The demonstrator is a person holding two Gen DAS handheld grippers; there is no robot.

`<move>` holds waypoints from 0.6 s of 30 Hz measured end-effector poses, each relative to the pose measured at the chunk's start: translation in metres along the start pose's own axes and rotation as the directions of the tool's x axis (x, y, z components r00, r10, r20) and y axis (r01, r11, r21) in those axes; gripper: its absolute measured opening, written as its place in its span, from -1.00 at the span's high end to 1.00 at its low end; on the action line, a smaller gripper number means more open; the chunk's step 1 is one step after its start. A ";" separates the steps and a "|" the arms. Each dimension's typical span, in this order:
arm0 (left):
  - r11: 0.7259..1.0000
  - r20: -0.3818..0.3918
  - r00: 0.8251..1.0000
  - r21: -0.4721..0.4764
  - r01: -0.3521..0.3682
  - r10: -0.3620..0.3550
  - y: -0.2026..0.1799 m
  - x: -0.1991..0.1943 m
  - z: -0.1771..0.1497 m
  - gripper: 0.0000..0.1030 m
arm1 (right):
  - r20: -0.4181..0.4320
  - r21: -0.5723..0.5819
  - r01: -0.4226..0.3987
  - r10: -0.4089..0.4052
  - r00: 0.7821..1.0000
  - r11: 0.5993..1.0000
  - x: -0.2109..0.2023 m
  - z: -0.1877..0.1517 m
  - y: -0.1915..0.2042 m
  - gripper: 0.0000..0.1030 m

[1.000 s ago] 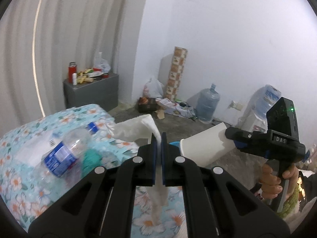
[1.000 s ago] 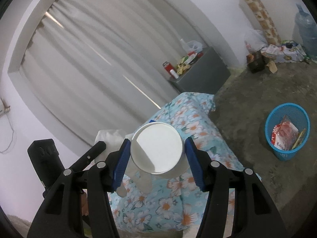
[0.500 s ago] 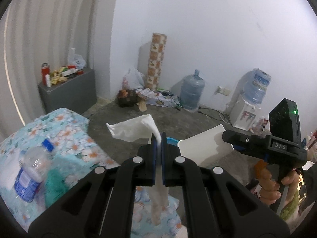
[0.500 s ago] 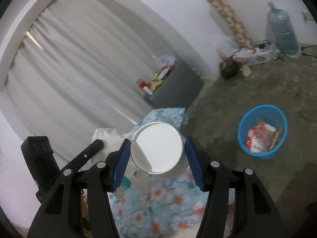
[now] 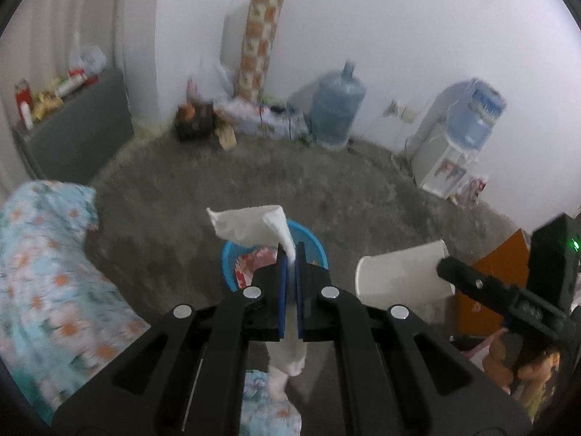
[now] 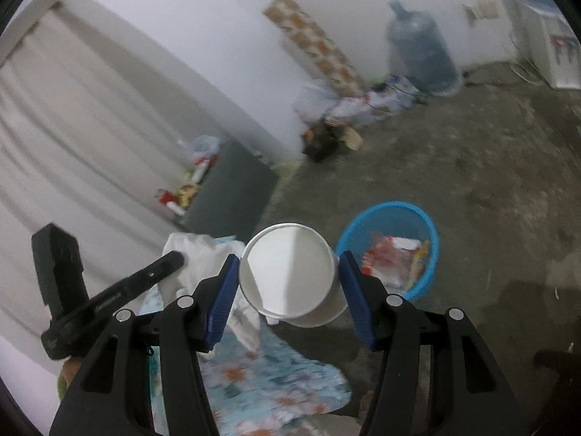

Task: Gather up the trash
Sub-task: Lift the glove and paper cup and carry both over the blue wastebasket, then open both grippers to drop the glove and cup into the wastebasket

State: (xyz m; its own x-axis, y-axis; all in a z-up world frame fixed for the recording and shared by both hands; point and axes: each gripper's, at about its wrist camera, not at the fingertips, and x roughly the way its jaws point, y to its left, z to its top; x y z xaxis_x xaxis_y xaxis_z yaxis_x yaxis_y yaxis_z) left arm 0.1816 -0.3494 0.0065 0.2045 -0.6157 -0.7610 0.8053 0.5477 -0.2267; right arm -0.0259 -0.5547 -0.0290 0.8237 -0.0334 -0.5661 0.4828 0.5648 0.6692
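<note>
tools hold both loads: left tool (image 5: 289, 254) pinches a crumpled white paper tissue (image 5: 254, 227), right tool (image 6: 288, 285) clamps a white paper cup (image 6: 290, 272). round blue plastic mesh basket (image 6: 428, 236) sits ahead below; centre each above its rim before parting the jaws.

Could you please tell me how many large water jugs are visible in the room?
2: one water jug stands on the floor by the wall; another jug sits atop the dispenser.

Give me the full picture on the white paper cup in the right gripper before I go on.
The white paper cup looks plain and unprinted, apparently empty, with a rolled rim and tapered wall. It is held on its side off the floor, its open mouth facing the right wrist camera, its base pointing away. The right gripper clamps it, one blue-padded finger on each side of the wall. In the right wrist view it appears just left of the blue basket, not touching it.
</note>
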 end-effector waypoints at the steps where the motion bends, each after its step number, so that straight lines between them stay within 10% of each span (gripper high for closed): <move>1: 1.000 -0.029 1.000 -0.011 0.000 0.000 0.003 0.018 0.004 0.95 | -0.010 0.017 0.021 -0.021 1.000 1.000 0.010 0.001 -0.010 -0.07; 14: 0.997 -0.238 0.970 -0.036 -0.068 0.058 0.032 0.209 0.039 0.95 | -0.170 0.159 0.121 -0.093 0.981 0.980 0.146 -0.002 -0.094 -0.08; 16: 0.996 -0.260 0.964 -0.053 -0.077 0.060 0.036 0.229 0.040 0.77 | -0.203 0.175 0.126 -0.089 0.975 0.977 0.171 -0.004 -0.107 -0.09; 18: 0.992 -0.298 0.951 -0.073 -0.105 0.079 0.043 0.246 0.037 -0.02 | -0.240 0.191 0.167 -0.119 0.963 0.967 0.198 -0.011 -0.123 -0.29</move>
State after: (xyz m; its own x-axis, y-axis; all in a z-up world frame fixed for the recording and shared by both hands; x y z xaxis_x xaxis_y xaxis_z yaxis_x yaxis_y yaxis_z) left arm 0.2869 -0.4985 -0.1683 0.0923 -0.3739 -0.9228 0.7365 0.6494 -0.1895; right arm 0.0742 -0.6221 -0.2285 0.6645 0.0988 -0.7407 0.6615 0.3834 0.6446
